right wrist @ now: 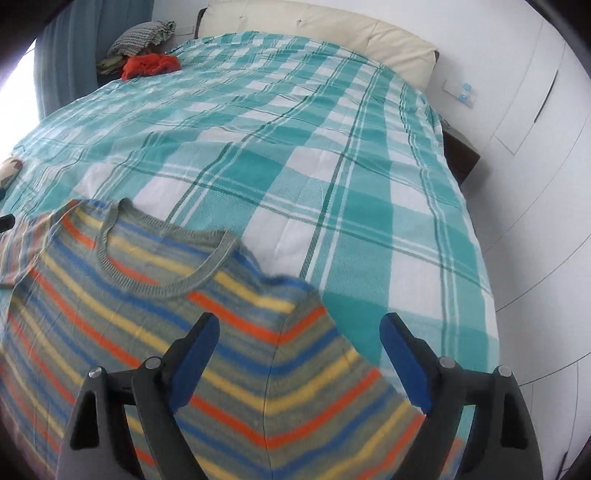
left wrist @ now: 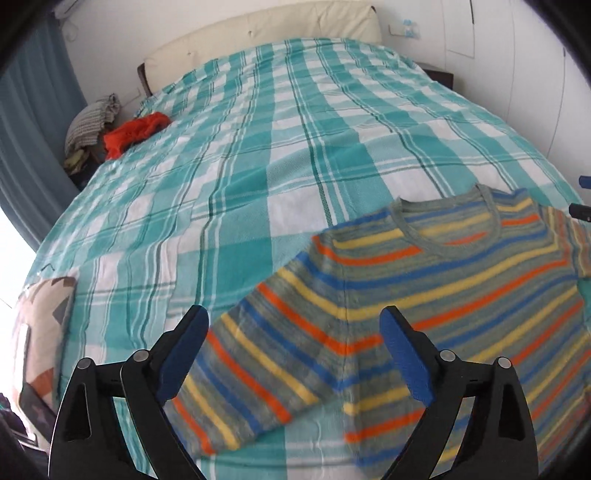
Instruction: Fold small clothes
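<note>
A small knitted sweater (left wrist: pixel 424 288) with grey, blue, yellow and orange stripes lies flat, front up, on the teal plaid bedspread (left wrist: pixel 258 155). My left gripper (left wrist: pixel 295 325) is open, its blue-padded fingers straddling the sweater's left sleeve (left wrist: pixel 258 369) from above. My right gripper (right wrist: pixel 299 328) is open above the sweater's right sleeve and shoulder (right wrist: pixel 280 369). The grey collar (right wrist: pixel 166 266) points toward the headboard. Neither gripper holds cloth. The right gripper's tips peek in at the left wrist view's right edge (left wrist: pixel 581 212).
A crumpled red-orange garment (left wrist: pixel 135 131) lies at the bed's far left corner, beside a pile of striped clothes (left wrist: pixel 90 123) off the bed. A patterned cushion (left wrist: pixel 44 332) sits at the left edge. The cream headboard (left wrist: pixel 266 29) and white wardrobe (right wrist: pixel 535 122) bound the bed.
</note>
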Available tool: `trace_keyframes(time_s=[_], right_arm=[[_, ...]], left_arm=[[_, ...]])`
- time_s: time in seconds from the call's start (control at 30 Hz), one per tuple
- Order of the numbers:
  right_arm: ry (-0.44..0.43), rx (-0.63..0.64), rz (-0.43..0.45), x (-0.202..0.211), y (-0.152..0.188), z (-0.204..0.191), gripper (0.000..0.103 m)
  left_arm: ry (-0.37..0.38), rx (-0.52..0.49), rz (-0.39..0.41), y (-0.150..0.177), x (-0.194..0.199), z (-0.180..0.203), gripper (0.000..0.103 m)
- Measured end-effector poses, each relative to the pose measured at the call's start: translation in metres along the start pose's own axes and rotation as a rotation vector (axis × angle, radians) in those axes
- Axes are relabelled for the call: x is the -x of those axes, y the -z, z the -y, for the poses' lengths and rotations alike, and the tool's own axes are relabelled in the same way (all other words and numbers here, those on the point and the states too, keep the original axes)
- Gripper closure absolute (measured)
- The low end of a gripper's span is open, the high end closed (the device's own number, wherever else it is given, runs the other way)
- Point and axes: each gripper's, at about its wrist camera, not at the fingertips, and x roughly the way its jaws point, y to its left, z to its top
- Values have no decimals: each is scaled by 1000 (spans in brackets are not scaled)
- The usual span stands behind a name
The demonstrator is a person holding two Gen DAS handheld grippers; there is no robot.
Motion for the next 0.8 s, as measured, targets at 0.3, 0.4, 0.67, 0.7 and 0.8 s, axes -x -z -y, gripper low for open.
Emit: trace_keyframes(time_s=[0.3, 0.4, 0.67, 0.7, 0.8], right_arm=[[-195, 32, -56, 110, 148, -77, 15], [-193, 28, -100, 126, 202, -95, 15], [-77, -201, -173, 147, 292, -67, 15], [-55, -259, -160, 150, 296, -58, 15], [-51, -425, -63, 162, 299, -37, 15]], left_arm=[[50, -55, -233, 167, 49, 68, 7], [41, -40, -316, 210, 58, 73, 7], [6, 74, -297, 244, 91, 47, 7], [26, 123, -269, 239, 96, 39, 7], [32, 256, -205, 223, 96, 17, 4]])
